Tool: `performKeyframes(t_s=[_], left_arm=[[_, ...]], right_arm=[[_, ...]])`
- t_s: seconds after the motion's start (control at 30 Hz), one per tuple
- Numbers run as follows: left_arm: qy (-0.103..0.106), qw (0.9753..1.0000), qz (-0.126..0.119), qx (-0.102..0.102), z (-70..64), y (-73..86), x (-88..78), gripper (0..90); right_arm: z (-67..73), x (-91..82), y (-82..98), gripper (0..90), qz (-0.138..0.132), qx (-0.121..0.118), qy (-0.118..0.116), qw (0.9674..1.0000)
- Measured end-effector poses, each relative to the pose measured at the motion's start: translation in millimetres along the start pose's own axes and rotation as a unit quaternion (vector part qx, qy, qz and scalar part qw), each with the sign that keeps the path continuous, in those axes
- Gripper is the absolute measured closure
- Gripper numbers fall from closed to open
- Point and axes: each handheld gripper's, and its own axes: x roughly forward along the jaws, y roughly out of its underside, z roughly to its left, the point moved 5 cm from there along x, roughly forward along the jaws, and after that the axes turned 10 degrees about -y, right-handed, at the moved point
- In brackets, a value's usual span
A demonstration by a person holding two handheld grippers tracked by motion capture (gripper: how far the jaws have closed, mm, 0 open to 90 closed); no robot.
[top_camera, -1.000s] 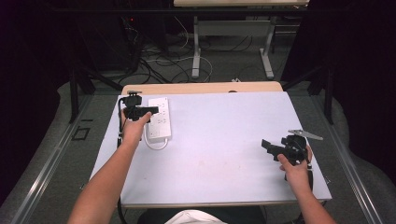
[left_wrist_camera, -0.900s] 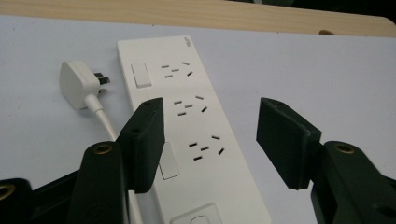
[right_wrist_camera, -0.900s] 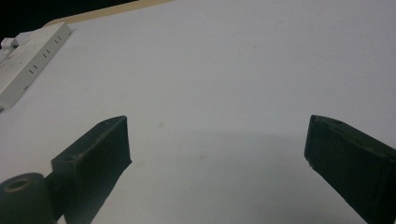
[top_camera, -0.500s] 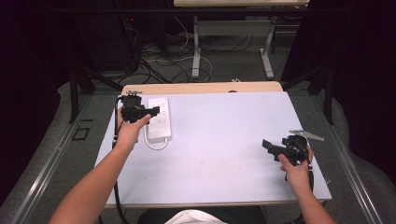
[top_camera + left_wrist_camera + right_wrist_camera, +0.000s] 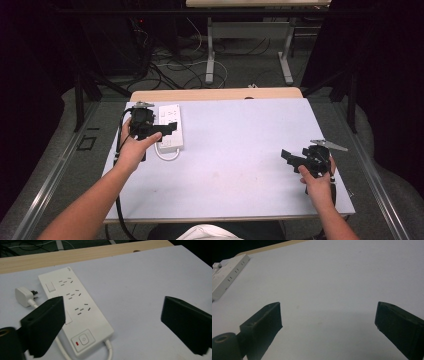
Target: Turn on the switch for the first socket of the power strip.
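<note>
Lower right of the high view: the right gripper (image 5: 292, 159) rests over bare table (image 5: 240, 170), jaws spread wide and empty, placed as in the earlier frames. Left of centre: the left gripper (image 5: 167, 129) has drawn back toward the near edge, and its jaws have just been opening; they now stand wide with nothing between them. Beyond it, the white power strip (image 5: 75, 312) lies flat at the table's upper left, its plug (image 5: 23, 297) unplugged just beside it. The strip appears released; a fresh grasp likely follows.
</note>
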Motion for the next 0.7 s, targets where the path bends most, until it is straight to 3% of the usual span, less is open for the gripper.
performKeyframes(t_s=[0.2, 0.4, 0.43, 0.47, 0.7], left_arm=[[0.009, 0.9997, -0.011, 0.017, -8.8, 7.3, -17.0, 0.1], [0.034, 0.9989, -0.022, 0.023, -14.4, 17.0, -32.2, 0.1], [0.030, 0.9988, -0.032, 0.021, -15.0, 18.2, -33.2, 0.1], [0.031, 0.9989, -0.024, 0.028, -14.1, 20.5, -36.7, 0.1], [0.025, 0.9985, -0.041, 0.026, -10.6, 34.8, -51.5, 0.1]], right_arm=[[0.4, -0.1, 0.4, 6.7, 0.004, 0.000, 0.001, 1.0000], [1.0, -0.6, 0.5, 6.7, 0.005, 0.000, 0.003, 1.0000], [1.1, -0.6, 0.5, 6.7, 0.005, 0.001, 0.003, 1.0000], [1.0, -0.6, 0.5, 6.7, 0.005, 0.001, 0.003, 1.0000], [1.3, -0.3, 0.2, 6.9, 0.000, 0.001, 0.000, 1.0000]])
